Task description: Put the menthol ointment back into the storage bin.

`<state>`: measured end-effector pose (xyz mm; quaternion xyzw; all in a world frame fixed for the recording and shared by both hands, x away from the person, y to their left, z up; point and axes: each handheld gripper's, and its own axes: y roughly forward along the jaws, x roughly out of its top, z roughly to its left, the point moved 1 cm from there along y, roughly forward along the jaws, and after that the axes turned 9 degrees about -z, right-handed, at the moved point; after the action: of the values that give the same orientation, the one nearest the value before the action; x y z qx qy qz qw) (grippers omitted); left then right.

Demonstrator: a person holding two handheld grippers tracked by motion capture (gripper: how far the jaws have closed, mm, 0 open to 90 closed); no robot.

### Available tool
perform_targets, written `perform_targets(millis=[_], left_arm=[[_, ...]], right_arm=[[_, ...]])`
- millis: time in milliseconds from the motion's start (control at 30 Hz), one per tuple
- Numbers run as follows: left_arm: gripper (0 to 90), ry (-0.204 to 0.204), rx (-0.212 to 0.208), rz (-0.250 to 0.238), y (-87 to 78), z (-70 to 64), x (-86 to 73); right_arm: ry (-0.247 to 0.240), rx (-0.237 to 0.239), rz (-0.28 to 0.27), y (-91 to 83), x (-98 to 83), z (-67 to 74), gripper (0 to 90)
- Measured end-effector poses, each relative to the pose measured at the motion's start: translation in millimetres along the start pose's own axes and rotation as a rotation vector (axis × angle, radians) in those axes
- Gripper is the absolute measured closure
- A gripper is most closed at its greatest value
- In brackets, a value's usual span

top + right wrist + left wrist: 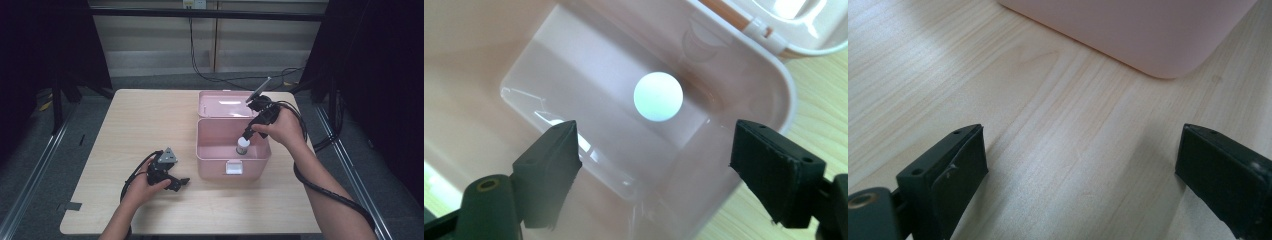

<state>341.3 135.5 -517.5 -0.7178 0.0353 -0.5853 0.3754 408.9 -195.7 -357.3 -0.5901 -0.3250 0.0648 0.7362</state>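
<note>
An open pink box (214, 169) stands right of the table's middle, its lid (222, 107) laid back behind it. Inside stands a small bottle with a white cap (243, 145). My right gripper (248, 132) hangs just above the bottle, pointing down into the box. In the right gripper view the round cap (658, 96) lies beyond the open gripper (654, 165), nothing touching the jaws. My left gripper (180, 184) rests on the table left of the box. It is open (1080, 175) over bare wood, with the box's corner (1128, 30) ahead.
The box's front carries a white latch (234, 167). A pale translucent panel (574, 100) shows on the box's inner wall. Black cables (327, 192) trail from both grippers. The wooden table (130, 125) is bare at left and back left.
</note>
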Motion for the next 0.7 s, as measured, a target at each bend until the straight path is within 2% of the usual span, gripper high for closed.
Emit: perform_targets(millis=[333,467,567,700], left_arm=[[5.6,0.003,0.000,0.002,-0.2,0.2,0.1],[5.6,0.003,-0.001,0.002,-0.2,0.2,0.0],[5.6,0.003,0.001,0.000,-0.1,0.2,0.0],[5.6,0.003,0.000,0.001,0.0,0.2,0.0]], right_arm=[[-0.060,0.009,-0.008,-30.1,-6.5,1.2,18.1],[-0.072,-0.006,-0.006,-42.3,-12.4,-0.8,18.4],[-0.069,0.006,-0.012,-48.0,-18.1,-3.5,18.3],[-0.074,0.000,-0.008,-52.5,-27.8,-8.6,18.1]])
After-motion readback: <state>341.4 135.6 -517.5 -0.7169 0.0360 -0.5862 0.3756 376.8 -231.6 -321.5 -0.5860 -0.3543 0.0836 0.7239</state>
